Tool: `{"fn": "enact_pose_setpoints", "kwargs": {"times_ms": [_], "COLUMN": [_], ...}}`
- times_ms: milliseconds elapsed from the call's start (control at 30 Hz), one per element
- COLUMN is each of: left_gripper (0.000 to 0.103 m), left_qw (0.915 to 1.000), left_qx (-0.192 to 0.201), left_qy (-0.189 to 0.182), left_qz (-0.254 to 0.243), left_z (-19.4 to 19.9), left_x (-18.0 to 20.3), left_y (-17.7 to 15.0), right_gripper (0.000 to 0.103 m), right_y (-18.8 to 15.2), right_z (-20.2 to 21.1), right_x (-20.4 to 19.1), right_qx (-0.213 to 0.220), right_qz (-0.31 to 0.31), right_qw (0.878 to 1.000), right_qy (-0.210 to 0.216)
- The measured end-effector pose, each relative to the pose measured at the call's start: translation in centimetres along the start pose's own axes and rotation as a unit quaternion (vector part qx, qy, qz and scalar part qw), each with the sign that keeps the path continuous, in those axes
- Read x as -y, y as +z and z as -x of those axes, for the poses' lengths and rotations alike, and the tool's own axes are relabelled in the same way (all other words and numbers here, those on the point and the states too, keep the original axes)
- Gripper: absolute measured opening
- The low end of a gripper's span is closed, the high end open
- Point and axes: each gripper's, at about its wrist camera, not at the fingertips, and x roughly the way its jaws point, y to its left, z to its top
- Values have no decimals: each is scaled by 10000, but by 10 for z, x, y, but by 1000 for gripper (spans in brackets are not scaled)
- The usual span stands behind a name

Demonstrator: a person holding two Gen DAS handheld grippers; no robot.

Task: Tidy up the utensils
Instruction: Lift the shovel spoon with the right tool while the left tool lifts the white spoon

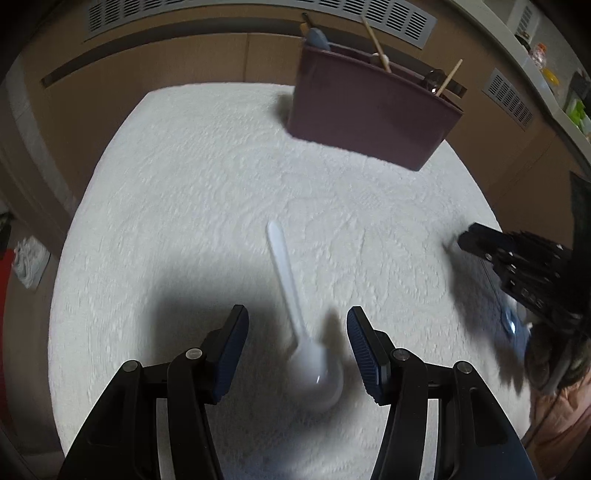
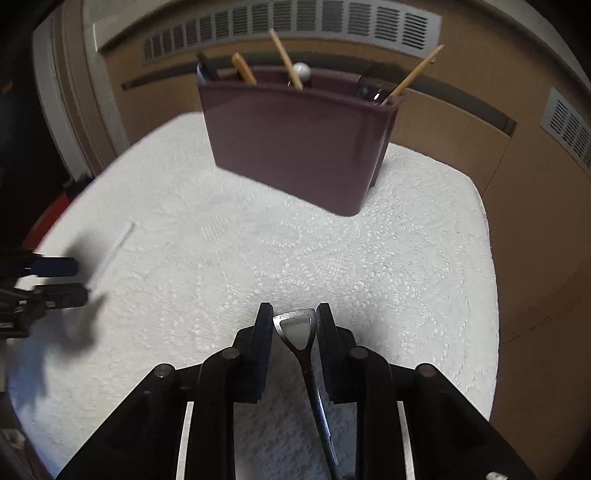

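A white plastic spoon lies on the white lace tablecloth, bowl toward me, between the fingers of my left gripper, which is open around it. My right gripper is shut on the handle end of a metal utensil. A maroon utensil holder stands at the far side of the table with wooden sticks and other utensils in it. It also shows in the left wrist view. The right gripper shows in the left wrist view.
Wooden cabinets with metal vents run behind the table. The table's edges fall off on the left and right. The left gripper is at the left in the right wrist view, beside the blurred white spoon.
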Motion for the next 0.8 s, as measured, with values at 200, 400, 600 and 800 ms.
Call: {"fn": "enact_pose_setpoints", "kwargs": {"times_ms": [200,400,600,800], "left_gripper": [42,16,12,12], "left_qw": [9968,9942,9985,9920], "left_qx": [-688,-600,277,1252], "left_qy": [341,590,293,-60], "left_qz": [-219,-665,-370,-127], "left_z": [-38,-43,-7,49], "left_x": [0,13,13,13], "left_y": [48,54,15,-11], "right_gripper": [22,22,22,22], "right_y": [-11,-16,-12,-10], "right_z": [22,14,40,82], "right_x": [3,4,12,7], "right_qx": [363,294,592,998], "right_qz": [-357,-445,-670,-789], "right_qw": [9987,9985,9959,9917], "right_qy": [63,80,116,164]}}
